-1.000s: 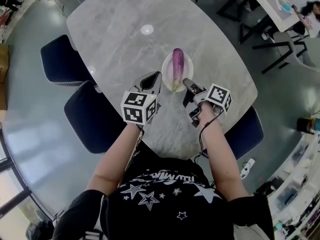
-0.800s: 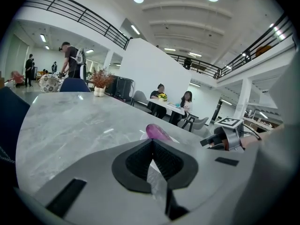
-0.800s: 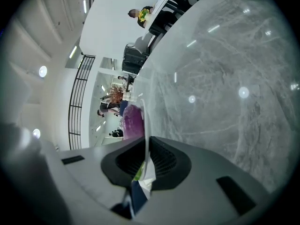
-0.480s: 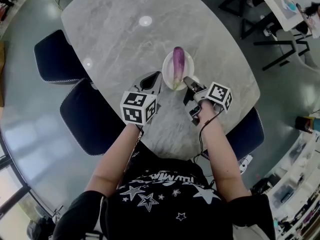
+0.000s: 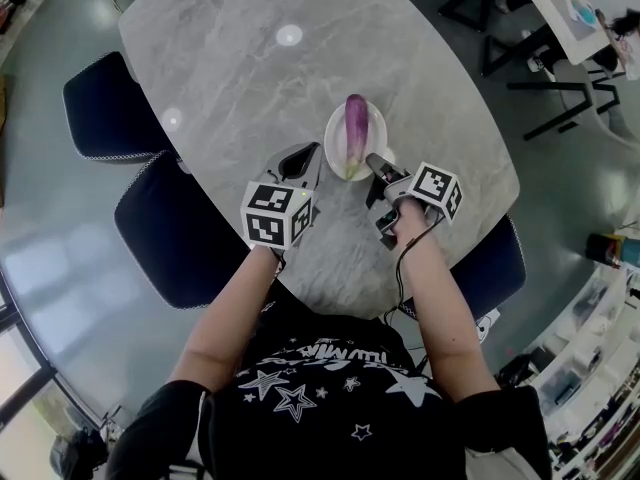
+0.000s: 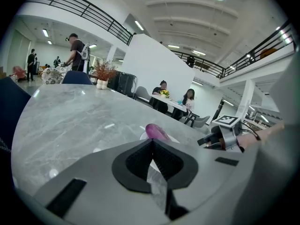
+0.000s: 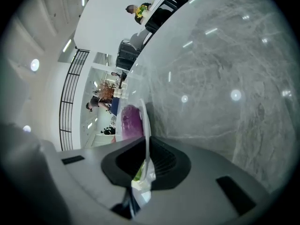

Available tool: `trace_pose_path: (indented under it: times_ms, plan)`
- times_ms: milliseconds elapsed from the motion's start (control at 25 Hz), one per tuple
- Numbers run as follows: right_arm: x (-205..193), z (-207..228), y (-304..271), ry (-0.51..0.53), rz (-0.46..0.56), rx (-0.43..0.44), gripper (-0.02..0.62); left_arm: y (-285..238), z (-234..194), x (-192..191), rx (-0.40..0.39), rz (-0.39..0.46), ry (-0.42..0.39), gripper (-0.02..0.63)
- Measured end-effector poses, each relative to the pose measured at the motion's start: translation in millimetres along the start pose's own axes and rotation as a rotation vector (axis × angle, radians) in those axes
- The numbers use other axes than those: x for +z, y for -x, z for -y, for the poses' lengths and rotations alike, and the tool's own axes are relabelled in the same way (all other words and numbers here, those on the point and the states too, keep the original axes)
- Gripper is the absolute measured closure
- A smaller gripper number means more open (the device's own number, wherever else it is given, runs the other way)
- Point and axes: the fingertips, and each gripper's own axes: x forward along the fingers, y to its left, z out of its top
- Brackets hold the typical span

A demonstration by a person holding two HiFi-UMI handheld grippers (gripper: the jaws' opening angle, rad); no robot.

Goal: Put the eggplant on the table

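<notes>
Glossy purple eggplant [image 5: 354, 126] sits on a small white plate [image 5: 334, 134] on the grey marble surface [image 5: 250, 88]. Right claw [image 5: 372, 160] pinches the plate's rim, left claw [image 5: 312, 152] is closed on nothing. Probably light but slippery, so grab it mid-body.

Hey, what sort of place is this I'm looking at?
Probably an open lounge or canteen hall in a large building: a big marble table with dark blue chairs, people seated at another table, and a railed upper gallery.
</notes>
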Motion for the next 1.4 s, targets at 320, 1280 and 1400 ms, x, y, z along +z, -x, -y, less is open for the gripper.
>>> trace_pose_path:
  times_ms: [320, 1280, 1400]
  plan:
    - [-2, 5, -1, -0.020, 0.005, -0.017, 0.572, 1, 4, -5, -0.007, -0.006, 0.017, 0.598]
    - [-5, 16, 0, 0.114, 0.009, -0.118, 0.569, 15, -1, -14, 0.003, -0.016, 0.054, 0.598]
    - [-5, 16, 0, 0.137, 0.009, -0.119, 0.567, 17, -3, -14, 0.011, -0.013, 0.058, 0.598]
